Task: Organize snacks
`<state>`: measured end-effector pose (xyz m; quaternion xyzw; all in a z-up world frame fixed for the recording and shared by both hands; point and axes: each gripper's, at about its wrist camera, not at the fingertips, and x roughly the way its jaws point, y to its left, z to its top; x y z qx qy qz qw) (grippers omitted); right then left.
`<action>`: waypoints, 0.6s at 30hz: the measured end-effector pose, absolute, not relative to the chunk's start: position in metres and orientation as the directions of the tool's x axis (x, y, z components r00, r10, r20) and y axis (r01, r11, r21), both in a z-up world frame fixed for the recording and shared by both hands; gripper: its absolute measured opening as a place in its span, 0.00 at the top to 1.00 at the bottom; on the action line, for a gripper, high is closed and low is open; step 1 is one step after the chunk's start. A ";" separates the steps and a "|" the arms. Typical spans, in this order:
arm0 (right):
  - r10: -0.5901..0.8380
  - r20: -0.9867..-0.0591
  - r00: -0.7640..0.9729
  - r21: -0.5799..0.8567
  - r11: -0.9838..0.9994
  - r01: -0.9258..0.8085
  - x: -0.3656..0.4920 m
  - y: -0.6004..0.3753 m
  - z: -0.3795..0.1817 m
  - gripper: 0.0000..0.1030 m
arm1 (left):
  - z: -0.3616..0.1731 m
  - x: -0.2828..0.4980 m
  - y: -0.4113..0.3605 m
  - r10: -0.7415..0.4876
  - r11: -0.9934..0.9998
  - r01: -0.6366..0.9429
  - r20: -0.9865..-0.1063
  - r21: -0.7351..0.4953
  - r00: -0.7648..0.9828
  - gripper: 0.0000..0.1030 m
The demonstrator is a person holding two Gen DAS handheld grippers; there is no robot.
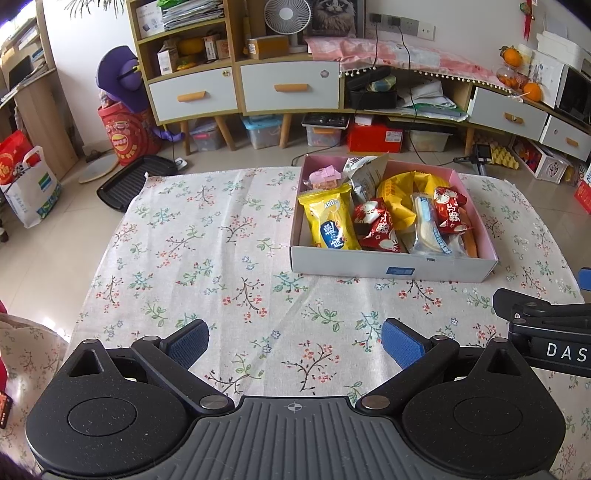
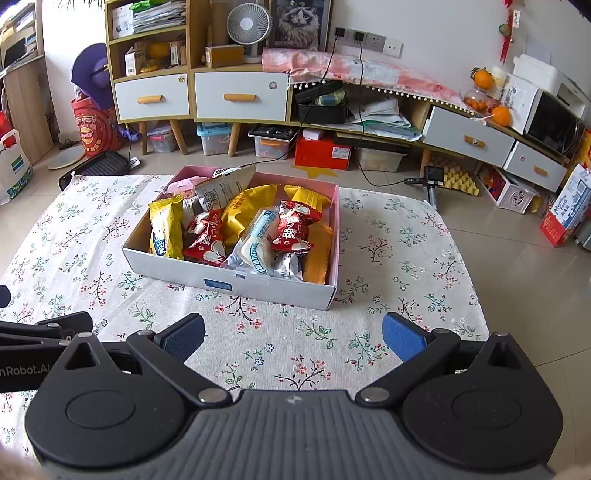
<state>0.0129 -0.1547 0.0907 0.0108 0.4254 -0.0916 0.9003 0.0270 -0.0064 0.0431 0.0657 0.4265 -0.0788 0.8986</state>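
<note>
A shallow box (image 1: 391, 265) (image 2: 236, 281), white outside and pink inside, stands on the floral tablecloth (image 1: 207, 258) (image 2: 388, 243). It holds several snack packets: a yellow packet (image 1: 330, 221) (image 2: 166, 229), red packets (image 1: 376, 227) (image 2: 293, 227), a white-blue bun packet (image 1: 430, 230) (image 2: 258, 247), a large yellow bag (image 1: 400, 188) (image 2: 245, 206). My left gripper (image 1: 295, 339) is open and empty, hovering over bare cloth, near side of the box. My right gripper (image 2: 293, 332) is open and empty, just in front of the box. Each gripper's body shows at the edge of the other's view.
The table ends close behind the box. Beyond it are tiled floor, a black grill tray (image 1: 129, 181), low cabinets with drawers (image 1: 288, 88), storage bins, a fan (image 2: 248, 22) and cables. A paper bag (image 1: 29, 184) stands at the left.
</note>
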 end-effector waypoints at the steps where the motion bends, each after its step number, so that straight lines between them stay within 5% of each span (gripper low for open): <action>1: -0.156 -0.768 0.621 -0.058 0.983 0.174 0.013 -0.155 0.091 0.00 | 0.043 0.027 -0.006 -0.086 0.979 0.198 -0.777 0.051 0.624 0.02; 18: -0.158 -0.769 0.619 -0.061 0.983 0.175 0.013 -0.154 0.090 0.00 | 0.040 0.028 -0.008 -0.089 0.978 0.203 -0.787 0.047 0.610 0.02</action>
